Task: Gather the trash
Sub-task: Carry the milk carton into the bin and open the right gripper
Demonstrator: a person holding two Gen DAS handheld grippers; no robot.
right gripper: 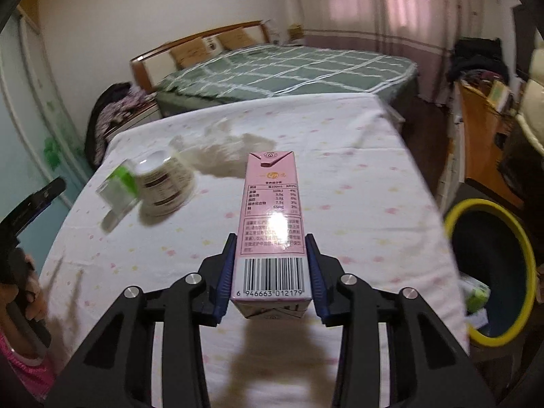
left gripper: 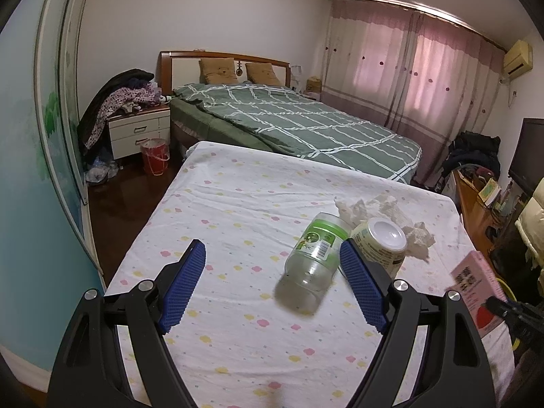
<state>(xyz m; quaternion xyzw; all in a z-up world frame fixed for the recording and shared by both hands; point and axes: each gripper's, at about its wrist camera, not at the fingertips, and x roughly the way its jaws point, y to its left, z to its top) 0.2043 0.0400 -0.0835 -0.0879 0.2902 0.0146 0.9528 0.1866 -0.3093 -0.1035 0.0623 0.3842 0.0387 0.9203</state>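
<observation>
Left wrist view: left gripper (left gripper: 272,265) spread wide above the table (left gripper: 238,306) with its flowered cloth, nothing between the blue pads (left gripper: 185,285). Lined up on the clear bottle (left gripper: 311,265), green-labelled and lying on its side just beside the right-hand pad, likely so that a closing squeeze meets the body across its width rather than along it. Touching that bottle, on the side toward the curtains: a pale cup (left gripper: 380,241) tipped over, white bottom showing. Behind the bottle, toward the bed: crumpled tissue (left gripper: 384,217), close against the cup. Well to the right of the bottle, at the frame edge: pink carton (left gripper: 476,282), pinched by the other tool.

Right wrist view: right gripper (right gripper: 272,272) narrowed onto the pink carton (right gripper: 268,224), pads pressed to both long faces near the barcode end, spout end pointing away. Carried lengthwise and off the cloth, judging by the shadow beneath, probably for a straight drop. Right of the carton and lower, past the table edge: black bin with a yellow rim (right gripper: 452,217), mouth open toward the camera, some green-and-white packaging already inside. Left of the carton: cup (right gripper: 166,183) and bottle (right gripper: 117,187) blurred together, tissue (right gripper: 221,156) just beyond. Carton seemingly next for the bin; three pieces left on the table.
</observation>
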